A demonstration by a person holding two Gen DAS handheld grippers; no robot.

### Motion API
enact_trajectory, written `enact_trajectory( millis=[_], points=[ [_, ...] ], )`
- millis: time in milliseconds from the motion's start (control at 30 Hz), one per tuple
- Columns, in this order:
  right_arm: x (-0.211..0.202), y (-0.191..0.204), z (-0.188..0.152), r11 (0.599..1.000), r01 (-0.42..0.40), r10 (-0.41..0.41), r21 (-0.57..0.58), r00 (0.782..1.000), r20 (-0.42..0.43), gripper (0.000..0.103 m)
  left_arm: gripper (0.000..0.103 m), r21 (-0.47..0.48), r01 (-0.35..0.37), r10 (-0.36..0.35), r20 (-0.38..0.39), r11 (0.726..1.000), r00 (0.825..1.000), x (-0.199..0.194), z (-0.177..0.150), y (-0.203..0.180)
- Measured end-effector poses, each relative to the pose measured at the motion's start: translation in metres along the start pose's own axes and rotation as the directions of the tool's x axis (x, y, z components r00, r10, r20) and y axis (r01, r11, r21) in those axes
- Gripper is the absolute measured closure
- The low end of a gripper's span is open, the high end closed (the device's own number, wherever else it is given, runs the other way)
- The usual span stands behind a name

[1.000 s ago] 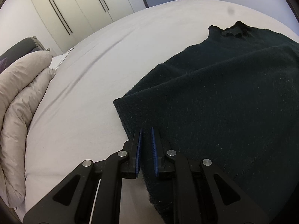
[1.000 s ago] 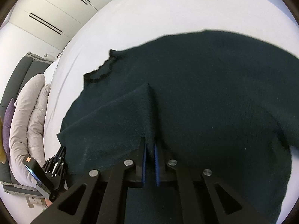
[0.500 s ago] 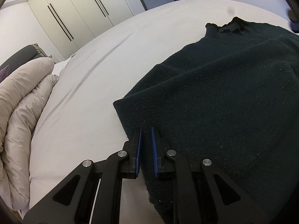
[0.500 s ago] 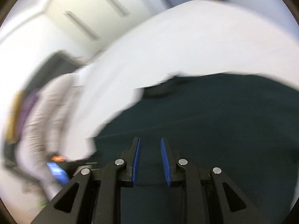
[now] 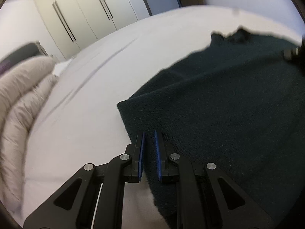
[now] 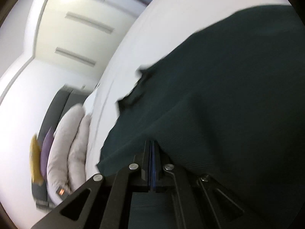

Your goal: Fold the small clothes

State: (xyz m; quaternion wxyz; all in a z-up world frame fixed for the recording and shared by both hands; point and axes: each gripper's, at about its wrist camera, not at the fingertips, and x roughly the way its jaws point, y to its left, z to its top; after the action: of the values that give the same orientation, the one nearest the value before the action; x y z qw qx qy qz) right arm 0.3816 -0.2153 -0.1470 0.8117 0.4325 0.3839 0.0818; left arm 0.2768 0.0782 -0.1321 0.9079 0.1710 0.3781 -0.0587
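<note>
Jaws of the right gripper [image 6: 152,148] have just clamped fully together at a ridge of the dark sweater [image 6: 228,95], though fabric between them cannot be made out, while the left gripper [image 5: 149,139] pinches its hem, readying another fold.

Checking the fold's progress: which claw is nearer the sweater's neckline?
Right. The right claw sits on the dark sweater, fairly near its neckline; the left claw is at the opposite edge, far from it.

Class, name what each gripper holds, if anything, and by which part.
Left gripper: dark sweater, by its near edge. Right gripper: shut; a hold cannot be told.
</note>
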Motion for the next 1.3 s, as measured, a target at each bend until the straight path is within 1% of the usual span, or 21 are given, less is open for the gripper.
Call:
enact_trajectory(
  millis=[33, 67, 167, 233, 333, 367, 400, 467, 533, 633, 733, 867, 900, 933, 967, 1000, 1067, 1133, 1233, 1267, 1300],
  points=[
    [-0.006, -0.006, 0.002, 1.0, 0.02, -0.02, 0.009, 1.0, 0.02, 0.103, 0.092, -0.079, 0.056, -0.056, 0.002, 0.995, 0.998, -0.005, 0.002, 0.016],
    [-0.009, -0.012, 0.001, 1.0, 0.006, -0.006, 0.016, 1.0, 0.024, 0.103, 0.092, -0.158, 0.094, -0.093, 0.012, 0.983, 0.996, -0.011, 0.003, 0.032],
    [-0.01, -0.021, -0.002, 0.999, -0.044, 0.044, 0.006, 0.998, 0.036, 0.103, 0.092, -0.34, 0.17, -0.164, 0.046, 0.925, 0.985, -0.02, 0.007, 0.077],
    [-0.01, -0.017, -0.003, 0.999, -0.033, 0.034, -0.018, 0.998, 0.046, 0.103, 0.092, -0.387, 0.24, -0.235, 0.059, 0.89, 0.97, -0.019, 0.014, 0.091],
    [-0.01, -0.016, -0.006, 0.999, -0.023, 0.025, -0.05, 0.998, 0.054, 0.103, 0.092, -0.392, 0.312, -0.306, 0.079, 0.865, 0.949, -0.013, 0.027, 0.086],
    [-0.01, -0.015, -0.008, 0.998, -0.021, 0.024, -0.057, 0.998, 0.058, 0.103, 0.092, -0.386, 0.319, -0.316, 0.073, 0.866, 0.946, -0.009, 0.028, 0.08],
    [-0.01, -0.014, -0.009, 0.998, -0.02, 0.024, -0.063, 0.998, 0.061, 0.103, 0.092, -0.365, 0.307, -0.314, 0.041, 0.879, 0.948, 0.001, 0.029, 0.069],
    [-0.01, -0.014, -0.011, 0.998, -0.017, 0.021, -0.068, 0.998, 0.062, 0.103, 0.093, -0.324, 0.254, -0.289, -0.064, 0.912, 0.955, 0.027, 0.025, 0.05],
    [-0.009, -0.013, -0.011, 0.997, -0.017, 0.022, -0.07, 0.998, 0.062, 0.103, 0.093, -0.282, 0.203, -0.223, -0.04, 0.938, 0.974, 0.027, 0.016, 0.035],
    [-0.012, -0.014, -0.012, 0.997, -0.013, 0.018, -0.078, 0.998, 0.064, 0.103, 0.093, -0.231, 0.166, -0.181, -0.048, 0.959, 0.982, 0.01, 0.014, 0.02],
    [-0.014, -0.015, -0.013, 0.997, -0.022, 0.026, -0.071, 0.998, 0.065, 0.103, 0.093, -0.112, 0.089, -0.094, -0.042, 0.99, 0.995, -0.009, 0.001, -0.008],
    [-0.032, -0.015, -0.017, 0.999, -0.009, 0.011, -0.039, 0.999, 0.036, 0.1, 0.092, -0.062, 0.045, -0.047, -0.035, 0.997, 0.998, -0.03, -0.009, -0.022],
    [-0.041, -0.016, -0.019, 1.0, -0.01, 0.011, -0.03, 0.999, 0.035, 0.085, 0.092, -0.058, 0.032, -0.034, -0.033, 0.998, 0.999, -0.037, -0.01, -0.024],
    [-0.06, -0.019, -0.023, 1.0, -0.017, 0.018, -0.017, 0.998, 0.053, 0.065, 0.092, -0.058, 0.025, -0.026, -0.026, 0.998, 0.999, -0.044, -0.011, -0.027],
    [-0.079, -0.022, -0.026, 1.0, -0.014, 0.014, -0.003, 0.997, 0.079, 0.052, 0.092, -0.067, 0.029, -0.03, -0.011, 0.997, 0.999, -0.054, -0.012, -0.03],
    [-0.102, -0.028, -0.029, 1.0, -0.007, 0.004, 0.019, 0.993, 0.119, 0.032, 0.092, -0.08, 0.043, -0.043, 0.005, 0.996, 0.999, -0.063, -0.012, -0.034],
    [-0.159, -0.052, -0.037, 0.995, -0.032, 0.01, 0.094, 0.973, 0.229, 0.031, 0.092, -0.1, 0.085, -0.082, 0.029, 0.991, 0.996, -0.082, -0.013, -0.05],
    [-0.214, -0.086, -0.043, 0.98, -0.033, -0.031, 0.196, 0.948, 0.316, 0.031, 0.092, -0.136, 0.16, -0.153, 0.061, 0.978, 0.986, -0.101, -0.016, -0.059],
    [-0.3, -0.152, -0.057, 0.911, -0.044, -0.152, 0.41, 0.888, 0.433, 0.032, 0.091, -0.184, 0.274, -0.266, 0.065, 0.944, 0.962, -0.111, -0.016, -0.082],
    [-0.319, -0.17, -0.062, 0.884, -0.058, -0.179, 0.463, 0.875, 0.45, 0.034, 0.09, -0.194, 0.304, -0.298, 0.063, 0.933, 0.953, -0.112, -0.016, -0.091],
    [-0.341, -0.192, -0.067, 0.851, -0.087, -0.196, 0.518, 0.862, 0.467, 0.048, 0.09, -0.2, 0.322, -0.317, 0.06, 0.925, 0.947, -0.114, -0.018, -0.097]
  ],
)
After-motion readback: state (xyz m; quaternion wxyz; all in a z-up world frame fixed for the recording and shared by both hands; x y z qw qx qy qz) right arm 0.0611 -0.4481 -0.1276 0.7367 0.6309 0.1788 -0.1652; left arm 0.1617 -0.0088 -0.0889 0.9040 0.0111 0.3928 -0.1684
